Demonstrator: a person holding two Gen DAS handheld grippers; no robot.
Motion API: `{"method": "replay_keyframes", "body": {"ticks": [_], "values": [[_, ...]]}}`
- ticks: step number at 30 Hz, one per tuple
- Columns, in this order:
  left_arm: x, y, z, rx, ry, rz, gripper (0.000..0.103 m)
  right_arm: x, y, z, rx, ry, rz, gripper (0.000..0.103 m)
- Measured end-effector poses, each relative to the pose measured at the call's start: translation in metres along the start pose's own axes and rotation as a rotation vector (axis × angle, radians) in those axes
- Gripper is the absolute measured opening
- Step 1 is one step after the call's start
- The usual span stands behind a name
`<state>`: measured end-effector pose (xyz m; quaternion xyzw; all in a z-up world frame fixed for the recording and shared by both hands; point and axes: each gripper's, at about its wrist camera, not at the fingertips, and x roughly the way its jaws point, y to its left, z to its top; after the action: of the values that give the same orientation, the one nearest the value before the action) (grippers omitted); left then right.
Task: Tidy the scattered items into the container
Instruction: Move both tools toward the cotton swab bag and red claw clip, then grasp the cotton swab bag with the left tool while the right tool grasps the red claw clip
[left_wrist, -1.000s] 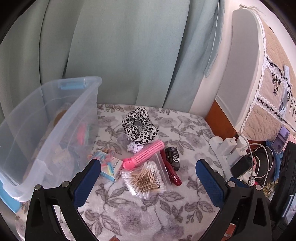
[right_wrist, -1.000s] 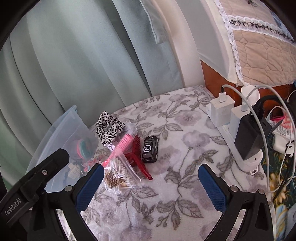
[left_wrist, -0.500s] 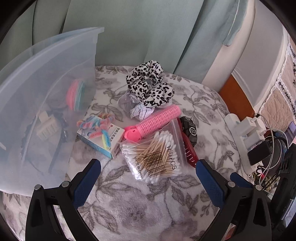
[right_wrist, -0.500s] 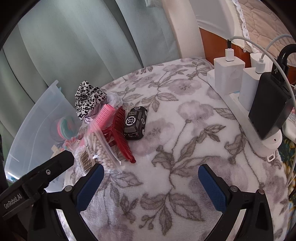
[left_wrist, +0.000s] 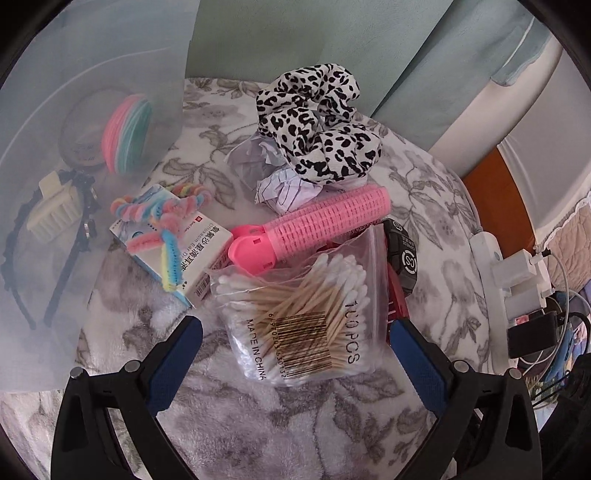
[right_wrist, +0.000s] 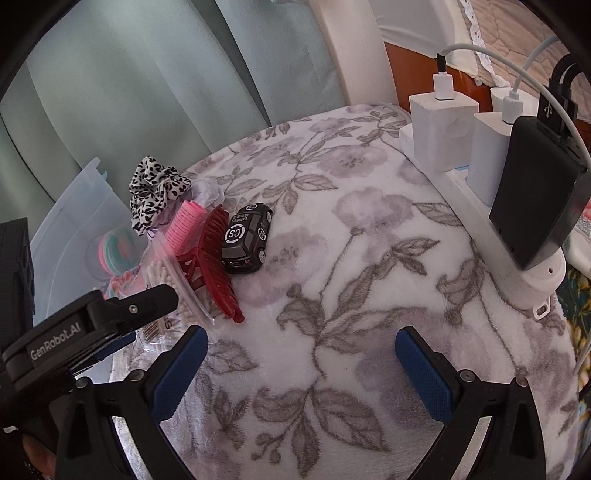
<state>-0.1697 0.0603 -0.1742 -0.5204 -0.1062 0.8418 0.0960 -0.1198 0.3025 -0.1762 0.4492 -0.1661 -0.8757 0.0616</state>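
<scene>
Closer now, left tool frames clear swab bag.

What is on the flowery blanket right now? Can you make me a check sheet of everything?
Surface: floral fleece blanket, soft and bumpy.
Job's things: bag of cotton swabs, pink hair roller, leopard scrunchie, red claw clip, black toy car, medicine box with a rainbow twisty tie on it, all heaped beside the clear plastic bin.
Clutter: crumpled paper under the scrunchie.
Grippers: left tool open around the swab bag; right tool open over bare blanket.
Cables: white power strip with chargers and leads.
Surroundings: green curtain.
</scene>
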Motion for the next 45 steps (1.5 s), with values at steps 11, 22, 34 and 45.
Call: {"method": "replay_keyframes", "body": {"ticks": [11, 22, 34, 45], "values": [[0.009, 0.000, 0.002, -0.021, 0.011, 0.011, 0.072, 0.003, 0.000, 0.000, -0.008, -0.001, -0.008, 0.103], [-0.003, 0.016, -0.005, -0.026, 0.004, 0.041, 0.072, 0.006, 0.006, 0.003, -0.014, 0.011, -0.004, 0.103], [-0.012, 0.041, -0.008, -0.051, 0.021, 0.048, 0.072, 0.016, 0.032, 0.013, -0.038, 0.013, 0.043, 0.087], [-0.011, 0.050, -0.004, -0.065, 0.028, 0.026, 0.072, 0.035, 0.036, 0.023, -0.029, 0.020, 0.104, 0.080]]}}
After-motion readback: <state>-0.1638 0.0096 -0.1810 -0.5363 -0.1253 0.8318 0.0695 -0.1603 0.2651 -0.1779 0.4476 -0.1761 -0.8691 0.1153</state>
